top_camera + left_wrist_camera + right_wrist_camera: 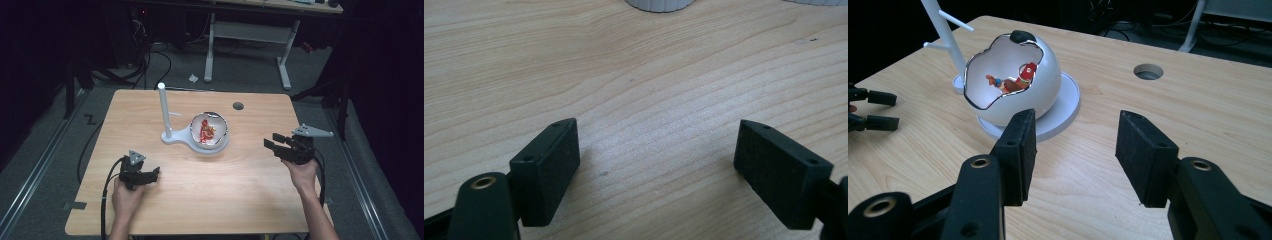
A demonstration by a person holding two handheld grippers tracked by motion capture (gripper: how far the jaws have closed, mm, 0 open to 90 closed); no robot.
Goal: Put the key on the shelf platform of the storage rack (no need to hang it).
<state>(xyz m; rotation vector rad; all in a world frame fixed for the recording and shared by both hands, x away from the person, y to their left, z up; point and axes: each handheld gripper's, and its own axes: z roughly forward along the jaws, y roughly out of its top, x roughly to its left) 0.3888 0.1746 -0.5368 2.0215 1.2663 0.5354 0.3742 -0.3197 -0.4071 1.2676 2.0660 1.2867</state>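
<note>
A white egg-shaped shell with a jagged opening stands on a white round base at the table's middle. Inside it is a small red figure. A white pole rises from the base to its left. In the right gripper view the shell and figure lie ahead and to the left of my right gripper; the jaws stand apart with nothing between them. My left gripper rests low at the front left, open over bare wood.
A round cable hole sits in the wooden table behind the shell. The right gripper hangs near the table's right edge. Beyond the table are a dark floor with cables and another desk's white frame.
</note>
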